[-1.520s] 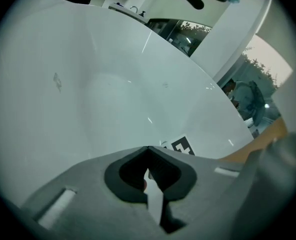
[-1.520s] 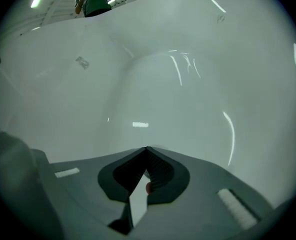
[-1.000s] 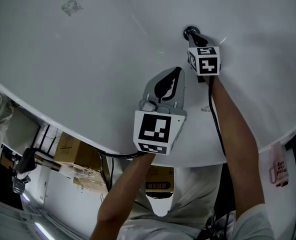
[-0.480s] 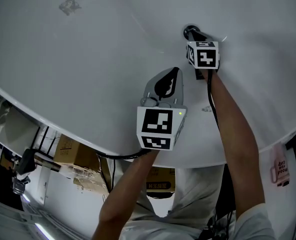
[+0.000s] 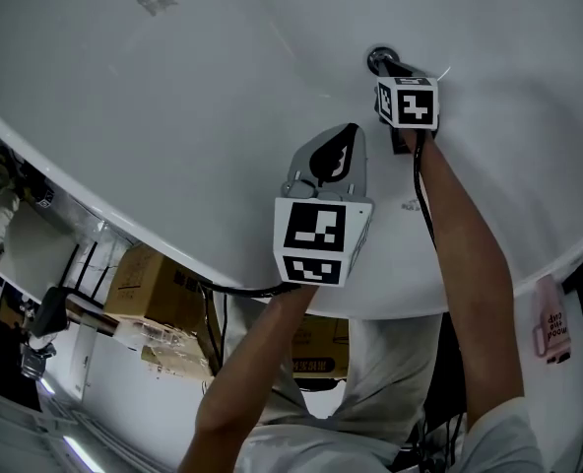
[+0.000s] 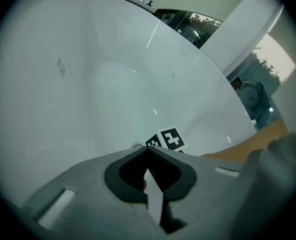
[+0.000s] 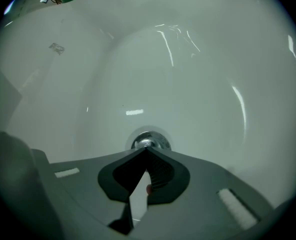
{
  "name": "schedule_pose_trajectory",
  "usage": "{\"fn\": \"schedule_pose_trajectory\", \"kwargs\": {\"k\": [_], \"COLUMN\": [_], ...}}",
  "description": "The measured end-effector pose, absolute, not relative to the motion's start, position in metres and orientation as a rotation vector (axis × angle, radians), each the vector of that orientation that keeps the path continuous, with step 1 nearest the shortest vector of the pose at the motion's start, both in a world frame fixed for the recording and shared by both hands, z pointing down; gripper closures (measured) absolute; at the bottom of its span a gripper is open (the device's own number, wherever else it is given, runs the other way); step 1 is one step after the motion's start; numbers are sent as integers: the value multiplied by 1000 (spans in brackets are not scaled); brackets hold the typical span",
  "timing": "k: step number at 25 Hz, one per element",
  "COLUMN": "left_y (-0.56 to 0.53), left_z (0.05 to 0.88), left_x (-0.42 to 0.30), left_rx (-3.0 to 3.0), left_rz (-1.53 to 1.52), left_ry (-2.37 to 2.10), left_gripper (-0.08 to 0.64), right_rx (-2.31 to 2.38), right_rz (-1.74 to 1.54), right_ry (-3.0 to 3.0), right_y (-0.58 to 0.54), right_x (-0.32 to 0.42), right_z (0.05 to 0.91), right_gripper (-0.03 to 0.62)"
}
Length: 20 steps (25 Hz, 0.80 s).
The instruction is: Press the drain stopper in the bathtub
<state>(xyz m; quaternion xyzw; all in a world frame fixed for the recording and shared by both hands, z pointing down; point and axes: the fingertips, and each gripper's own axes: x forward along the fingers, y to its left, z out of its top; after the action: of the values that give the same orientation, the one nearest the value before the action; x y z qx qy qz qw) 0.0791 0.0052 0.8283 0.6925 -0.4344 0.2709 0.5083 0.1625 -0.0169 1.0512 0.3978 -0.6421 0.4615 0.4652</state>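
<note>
The white bathtub fills most of the head view, and its chrome drain stopper sits in the tub floor near the upper right. The right hand-held gripper reaches down to it on an outstretched arm, with its marker cube just behind the jaws and a dark cable running back along the forearm. In the right gripper view its jaws are closed tip to tip with nothing between them, and the joined tips lie over the near edge of the round stopper. They seem to be touching it, though that angle does not make the contact certain. The left hand-held gripper hangs lower and nearer the person, over the bare sloping wall of the tub and well apart from the stopper. In the left gripper view its jaws are likewise brought together on nothing, and the right gripper's marker cube shows just past their tips. Beyond the tub's rim, at the lower left of the head view, cardboard boxes stand on the floor, and a pink bottle is at the lower right.
</note>
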Motion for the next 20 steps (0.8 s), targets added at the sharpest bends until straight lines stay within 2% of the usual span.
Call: {"fn": "schedule_pose_trajectory", "kwargs": {"k": [10, 20], "left_y": [-3, -7], "left_z": [794, 741], "left_x": [79, 73], "left_rx": [1699, 1738], "left_rz": [597, 584], "left_ry": [-1051, -1058], "left_gripper": [556, 556], "right_rx": [1007, 1060], "right_rz": [1158, 1120], "right_ry": [-1621, -1767], "right_y": [-22, -47], "right_x": [156, 137], "right_z": [1005, 915], "right_gripper": [588, 588]}}
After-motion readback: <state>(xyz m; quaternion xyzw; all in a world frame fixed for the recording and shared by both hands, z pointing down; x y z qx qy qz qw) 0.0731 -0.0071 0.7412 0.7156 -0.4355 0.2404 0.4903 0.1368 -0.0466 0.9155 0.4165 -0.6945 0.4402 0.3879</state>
